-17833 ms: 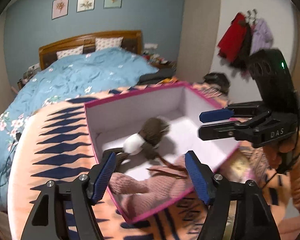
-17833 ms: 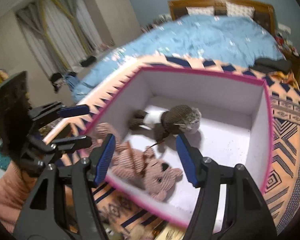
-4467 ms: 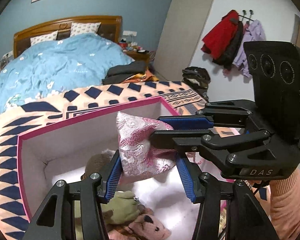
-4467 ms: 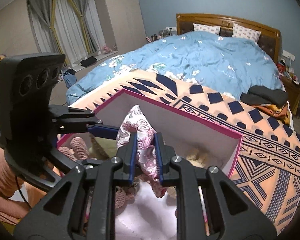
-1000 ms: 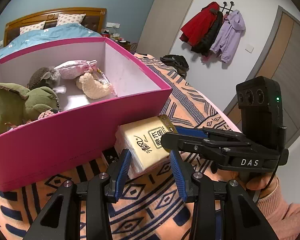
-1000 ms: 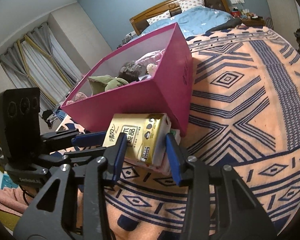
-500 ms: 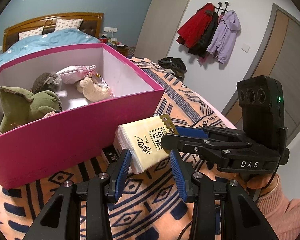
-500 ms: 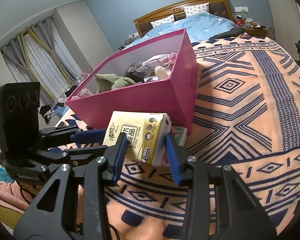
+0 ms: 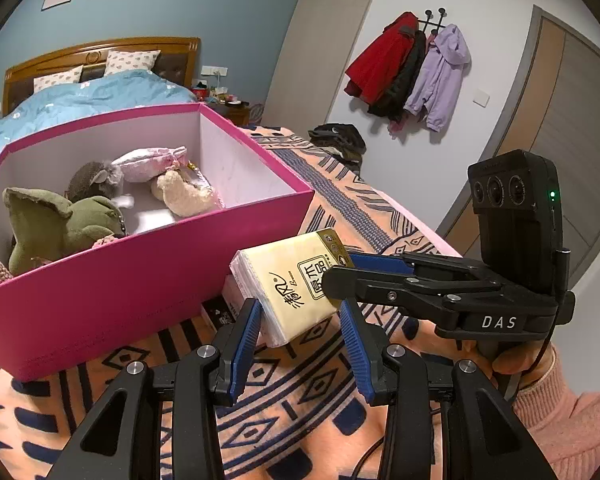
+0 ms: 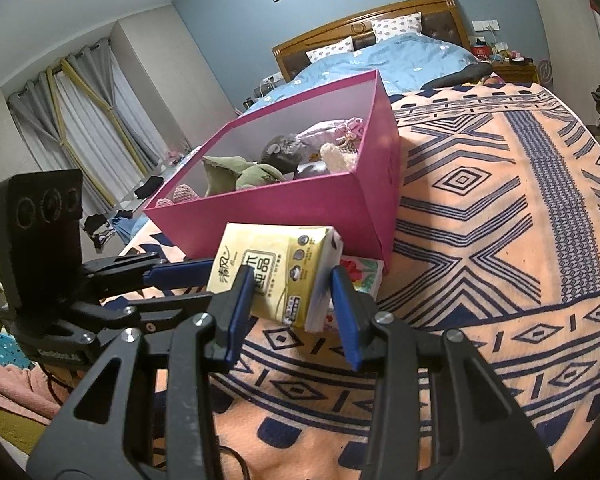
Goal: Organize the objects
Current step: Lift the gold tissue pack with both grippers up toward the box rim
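A yellow tissue pack (image 9: 292, 284) (image 10: 276, 272) hangs just above the orange patterned blanket (image 10: 480, 240), in front of the near corner of the pink box (image 9: 120, 292) (image 10: 292, 208). My left gripper (image 9: 302, 320) (image 10: 210, 284) is shut on it from one side. Across it, my right gripper (image 10: 292, 292) (image 9: 340, 270) is shut on the same pack. Inside the box lie a green plush (image 9: 60, 220), a brown plush (image 9: 88, 178), a pink pouch (image 9: 148, 162) and a cream plush (image 9: 180, 196).
A floral-printed pack (image 10: 360, 276) lies on the blanket under the tissue pack, against the box's corner. A bed with a blue duvet (image 10: 400, 60) stands behind. Coats (image 9: 412, 76) hang on the far wall. A hand in a pink sleeve (image 9: 560, 408) holds the right gripper.
Both grippers keep their hold on the tissue pack. It has come up slightly off the floral pack, and both views have tipped a little upward.
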Demonstrator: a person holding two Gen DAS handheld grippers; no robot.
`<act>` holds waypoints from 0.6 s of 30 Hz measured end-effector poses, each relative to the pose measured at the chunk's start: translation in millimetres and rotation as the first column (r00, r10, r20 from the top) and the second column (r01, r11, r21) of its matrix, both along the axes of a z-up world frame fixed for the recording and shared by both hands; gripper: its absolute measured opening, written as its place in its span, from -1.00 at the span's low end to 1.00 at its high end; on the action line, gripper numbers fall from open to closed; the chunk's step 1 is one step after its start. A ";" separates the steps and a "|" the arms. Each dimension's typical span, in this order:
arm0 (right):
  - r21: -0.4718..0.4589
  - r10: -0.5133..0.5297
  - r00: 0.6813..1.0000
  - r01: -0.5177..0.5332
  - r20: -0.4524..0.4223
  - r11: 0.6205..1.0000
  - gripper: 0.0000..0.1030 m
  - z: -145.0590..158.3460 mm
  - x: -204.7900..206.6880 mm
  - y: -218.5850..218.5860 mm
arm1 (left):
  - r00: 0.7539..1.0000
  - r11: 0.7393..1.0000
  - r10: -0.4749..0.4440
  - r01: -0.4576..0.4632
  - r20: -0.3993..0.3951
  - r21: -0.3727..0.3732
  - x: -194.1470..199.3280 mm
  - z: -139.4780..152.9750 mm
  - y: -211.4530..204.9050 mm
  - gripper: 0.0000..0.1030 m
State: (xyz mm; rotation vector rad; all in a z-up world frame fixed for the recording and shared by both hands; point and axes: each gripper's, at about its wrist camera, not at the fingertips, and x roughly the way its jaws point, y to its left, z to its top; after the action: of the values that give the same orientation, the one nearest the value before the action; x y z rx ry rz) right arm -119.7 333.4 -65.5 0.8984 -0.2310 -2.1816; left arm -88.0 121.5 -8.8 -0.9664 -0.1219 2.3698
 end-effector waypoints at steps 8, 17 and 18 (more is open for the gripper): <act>-0.006 0.003 1.000 -0.003 -0.016 1.000 -0.17 6.4 3.5 0.9 | 1.000 1.000 0.000 0.000 -0.009 0.002 1.6 4.0 -0.3 -0.19; -0.009 0.005 1.000 -0.005 -0.025 1.000 -0.17 9.6 6.1 0.5 | 1.000 1.000 0.000 0.000 -0.030 -0.006 4.6 8.3 -1.0 -0.19; -0.009 0.006 1.000 -0.006 -0.026 1.000 -0.17 10.4 6.5 0.5 | 1.000 1.000 0.001 -0.001 -0.032 -0.005 5.1 8.8 -1.3 -0.19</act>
State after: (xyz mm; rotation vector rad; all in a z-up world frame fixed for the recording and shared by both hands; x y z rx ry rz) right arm -113.2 333.9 -55.1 0.8634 -0.2253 -2.1838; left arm -82.9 120.2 0.0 -0.9312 -0.1045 2.3866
